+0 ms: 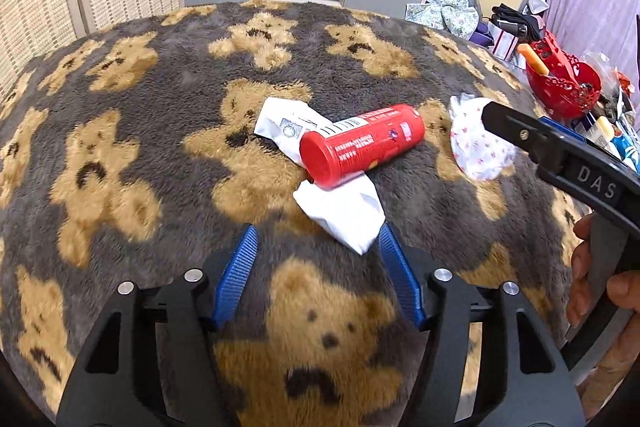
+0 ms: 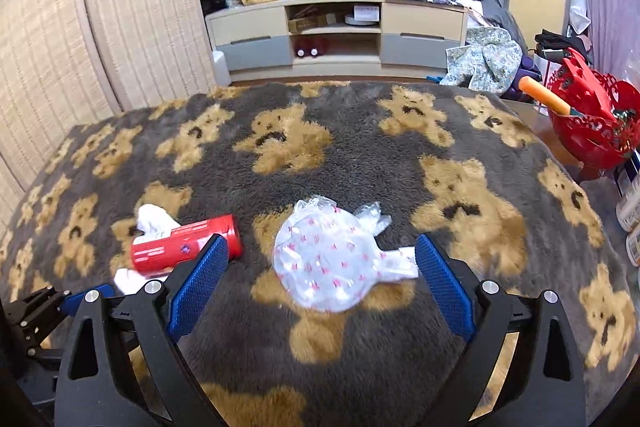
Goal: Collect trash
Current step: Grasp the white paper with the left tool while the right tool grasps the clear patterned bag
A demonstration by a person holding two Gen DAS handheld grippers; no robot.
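A red can (image 1: 362, 143) lies on its side on the bear-patterned blanket (image 1: 160, 107), on top of crumpled white paper (image 1: 340, 211). A clear plastic bag with pink marks (image 1: 478, 143) lies to its right. My left gripper (image 1: 318, 239) is open just short of the white paper. In the right wrist view my right gripper (image 2: 322, 247) is open, its blue pads on either side of the plastic bag (image 2: 332, 259). The red can (image 2: 184, 247) and the white paper (image 2: 154, 217) lie to its left. The right gripper's body (image 1: 560, 155) shows in the left wrist view.
A red basket (image 2: 592, 123) with an orange-handled tool stands at the right beside the blanket. Bottles and boxes (image 1: 612, 135) sit near it. A TV cabinet (image 2: 336, 31) and piled clothes (image 2: 488, 59) are beyond the blanket's far edge. A woven panel (image 2: 120, 7) rises at the left.
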